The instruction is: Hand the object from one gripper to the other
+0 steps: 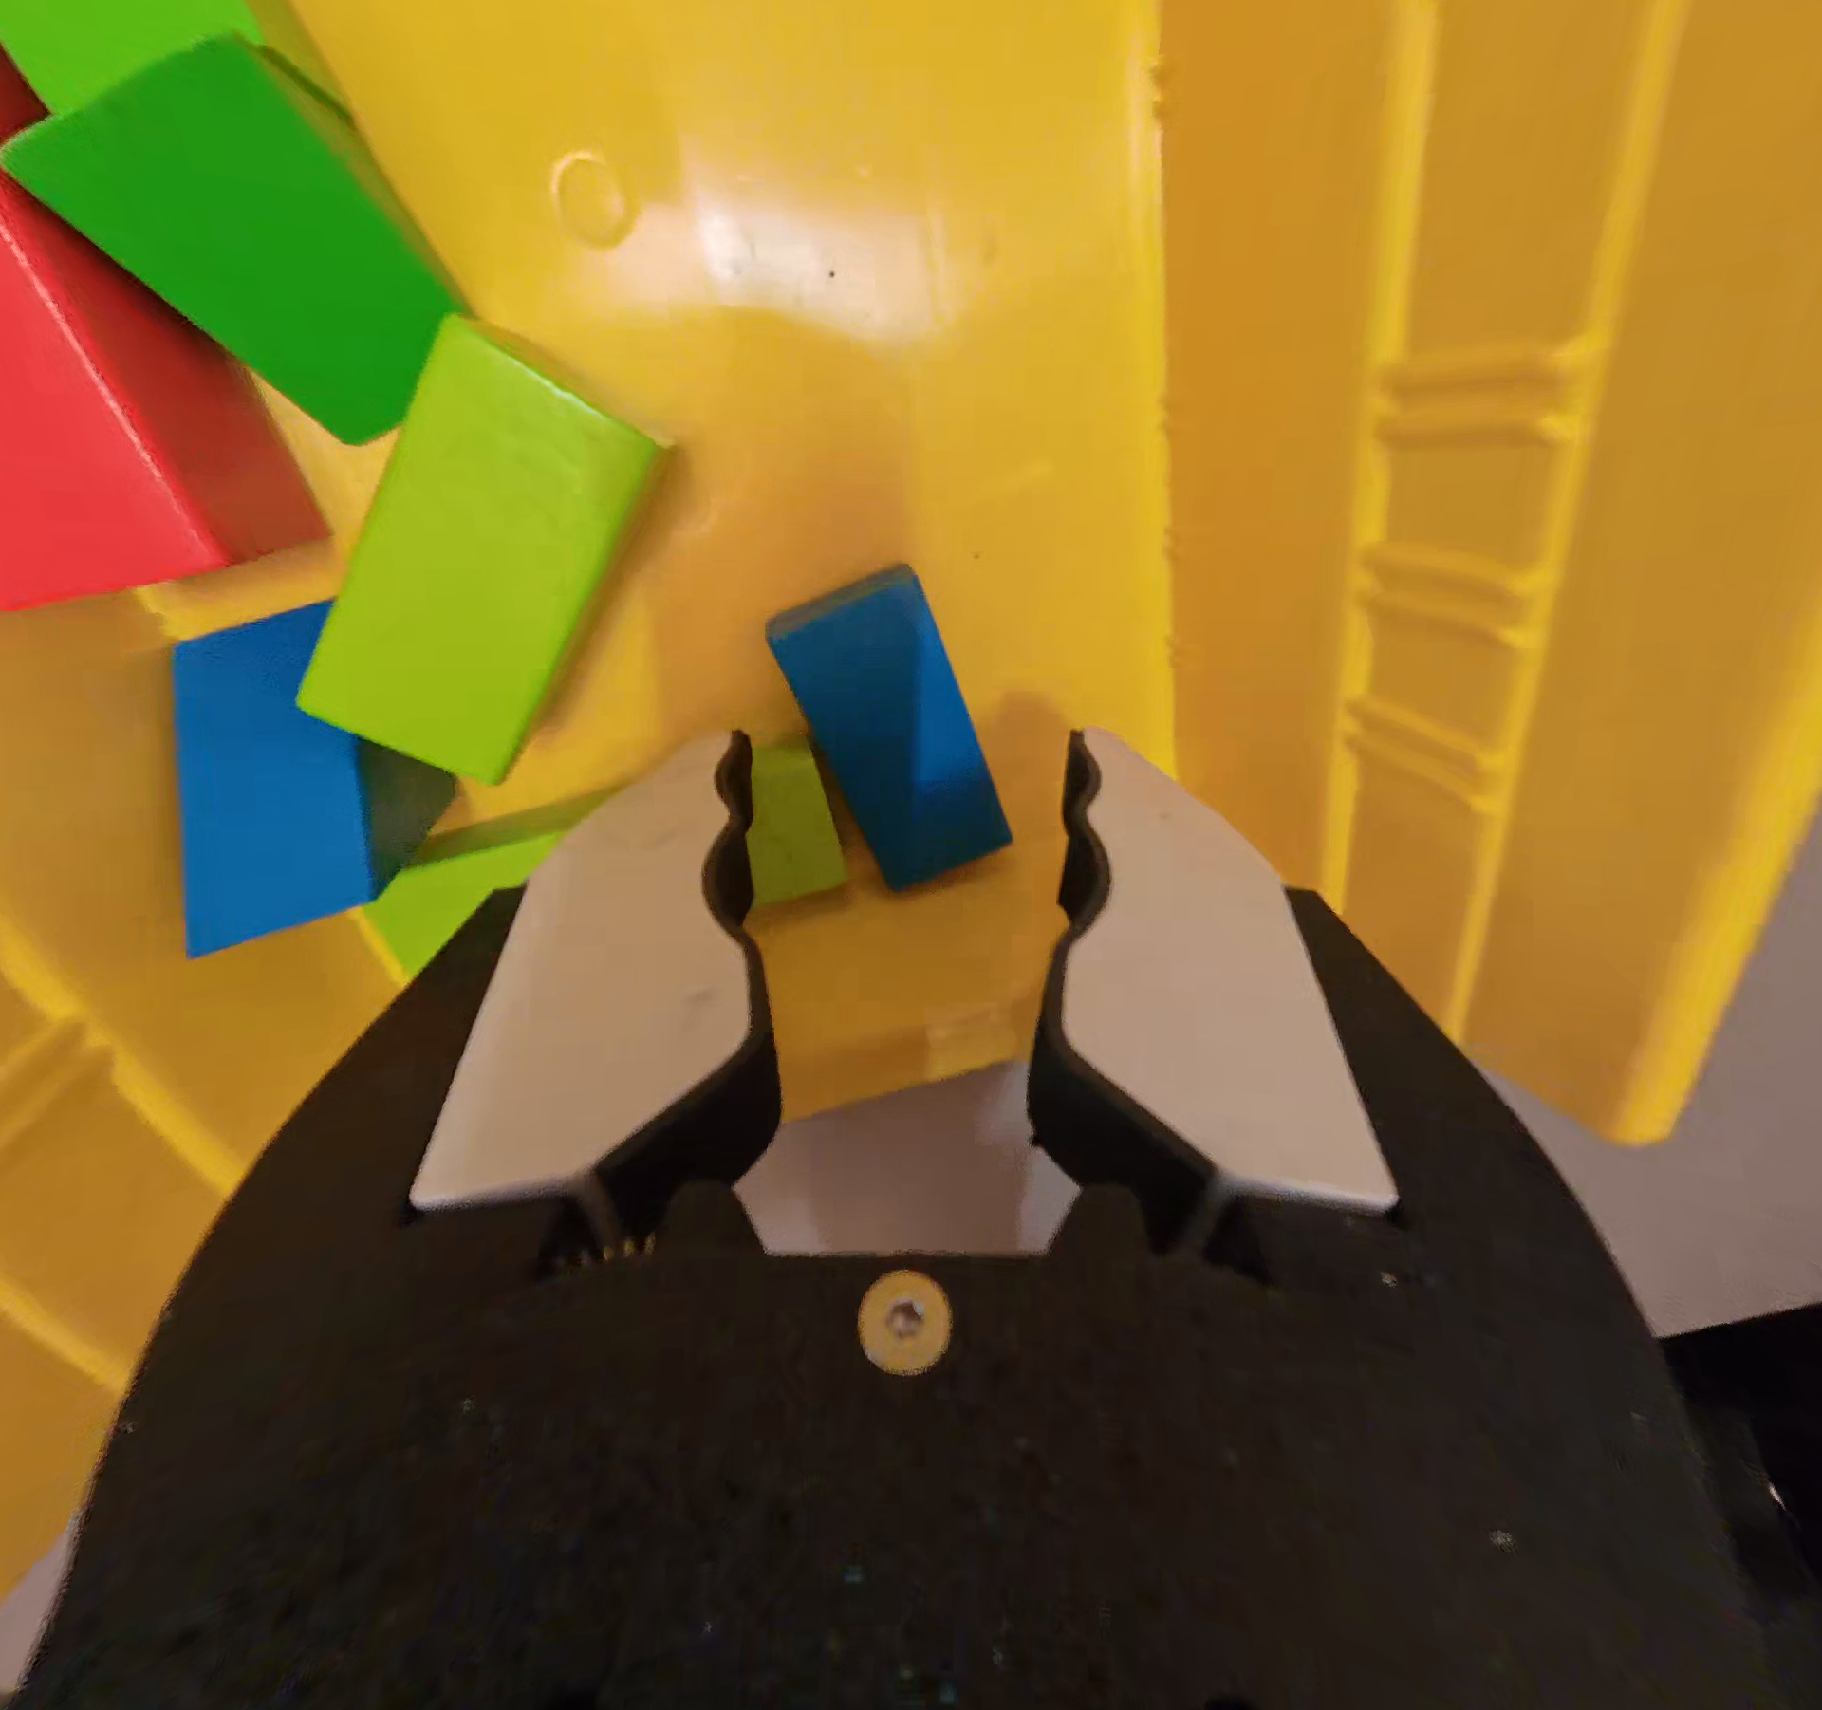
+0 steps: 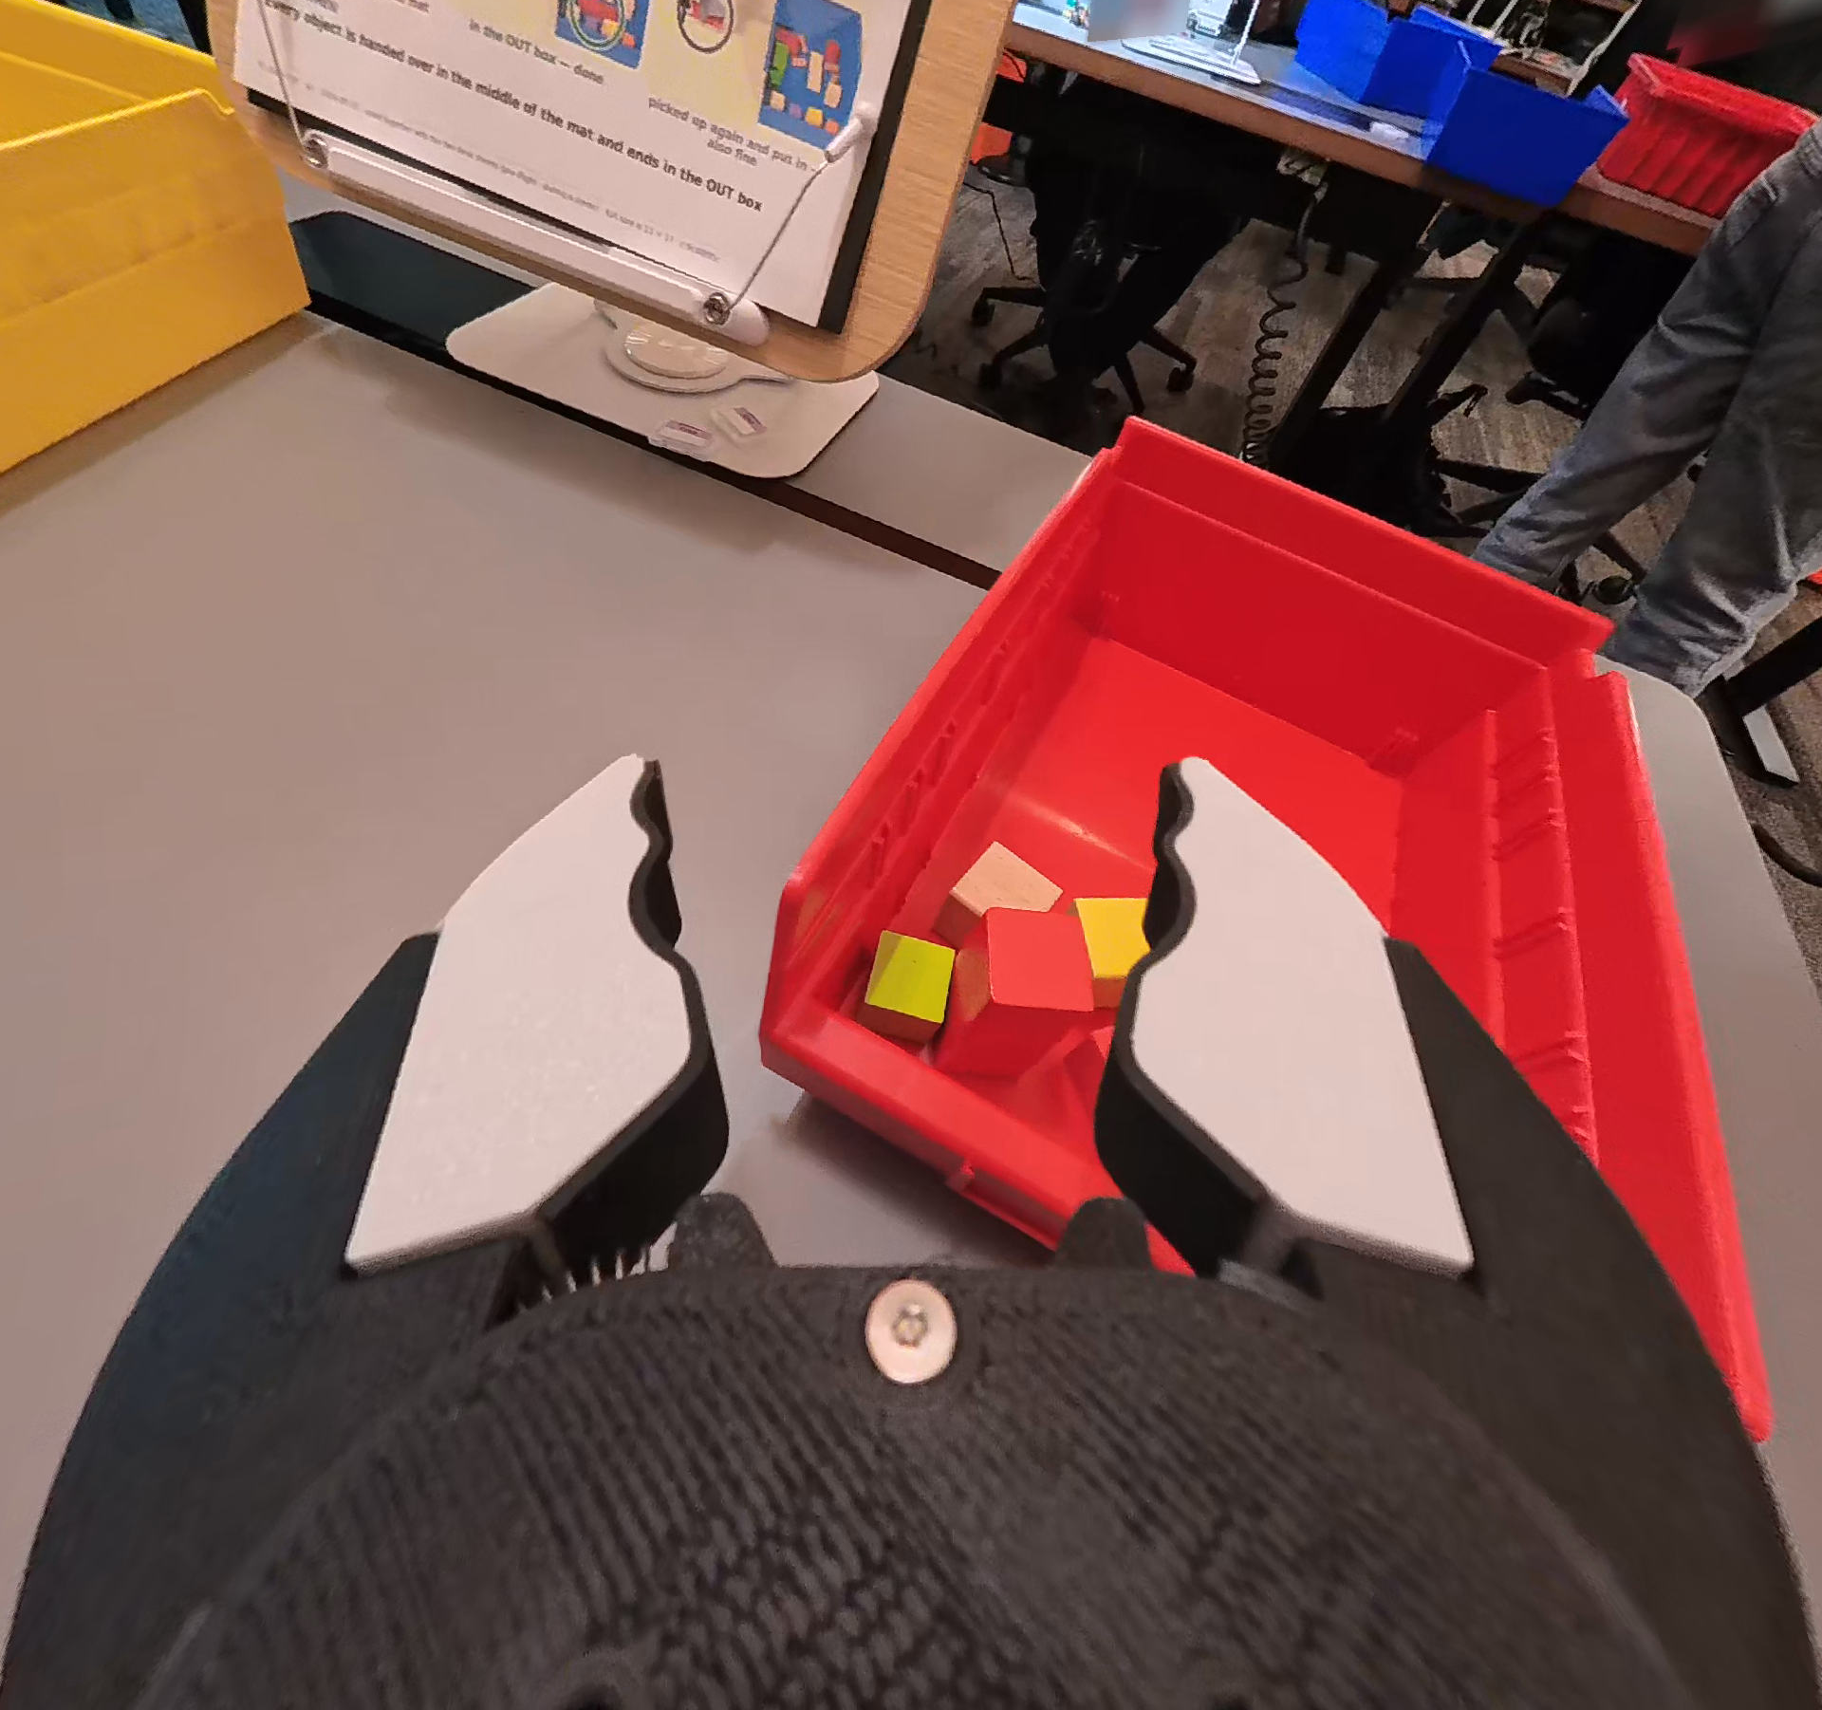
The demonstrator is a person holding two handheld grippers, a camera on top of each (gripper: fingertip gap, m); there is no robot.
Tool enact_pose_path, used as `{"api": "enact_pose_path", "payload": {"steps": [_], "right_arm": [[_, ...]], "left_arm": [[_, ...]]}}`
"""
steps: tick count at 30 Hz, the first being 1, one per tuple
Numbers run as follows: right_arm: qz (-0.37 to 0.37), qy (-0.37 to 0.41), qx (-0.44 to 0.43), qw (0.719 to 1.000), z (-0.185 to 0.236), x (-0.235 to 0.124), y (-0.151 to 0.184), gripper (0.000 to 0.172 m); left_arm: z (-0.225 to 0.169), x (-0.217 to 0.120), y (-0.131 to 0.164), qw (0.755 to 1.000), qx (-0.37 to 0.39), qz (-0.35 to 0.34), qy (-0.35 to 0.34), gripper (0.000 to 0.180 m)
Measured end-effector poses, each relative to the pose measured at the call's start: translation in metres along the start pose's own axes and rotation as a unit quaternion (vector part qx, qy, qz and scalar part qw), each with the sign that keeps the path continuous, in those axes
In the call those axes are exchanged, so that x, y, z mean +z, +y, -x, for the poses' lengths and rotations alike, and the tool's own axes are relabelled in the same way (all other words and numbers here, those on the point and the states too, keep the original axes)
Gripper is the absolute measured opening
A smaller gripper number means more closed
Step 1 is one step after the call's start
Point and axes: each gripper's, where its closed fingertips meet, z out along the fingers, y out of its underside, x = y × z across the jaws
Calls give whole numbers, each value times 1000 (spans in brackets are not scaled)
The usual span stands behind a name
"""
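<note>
Here, a small blue block [image 1: 887, 726] lies in the yellow bin [image 1: 887, 233], between the left gripper's [image 1: 902, 815] parted jaws, untouched; a lime block [image 1: 789, 825] sits beside its left pad. The right gripper [image 2: 912, 874] gapes wide and bare above the red bin [image 2: 1282, 598]

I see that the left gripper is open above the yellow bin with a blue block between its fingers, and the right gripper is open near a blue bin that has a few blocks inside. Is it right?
One detail is wrong: the bin near the open right gripper is red, not blue, as the right wrist view shows. The rest holds: the left gripper is open above the yellow bin with a blue block between its fingers.
</note>
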Motion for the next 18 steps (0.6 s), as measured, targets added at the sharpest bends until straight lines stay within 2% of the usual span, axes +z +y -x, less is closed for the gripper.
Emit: {"api": "enact_pose_path", "payload": {"steps": [5,6,8,12,14,18], "right_arm": [[-9,-2,-9,1000,3,-1,-5,95],[-10,-4,-9,1000,3,-1,-5,95],[-8,-6,-9,1000,4,0,-5,95],[-10,-11,-16,1000,9,1,-6,95],[-9,-14,-21,1000,12,1,-7,95],[-8,-15,-34,999,17,1,-8,95]], "left_arm": [[-8,16,-1,1000,-13,24,0,61],[-13,17,-2,1000,-15,23,7,56],[-25,17,-6,999,-10,13,36,30],[-34,16,-10,998,28,-17,59,30],[-31,14,-13,997,51,-37,51,30],[-10,5,-16,992,106,-66,-17,30]]}}
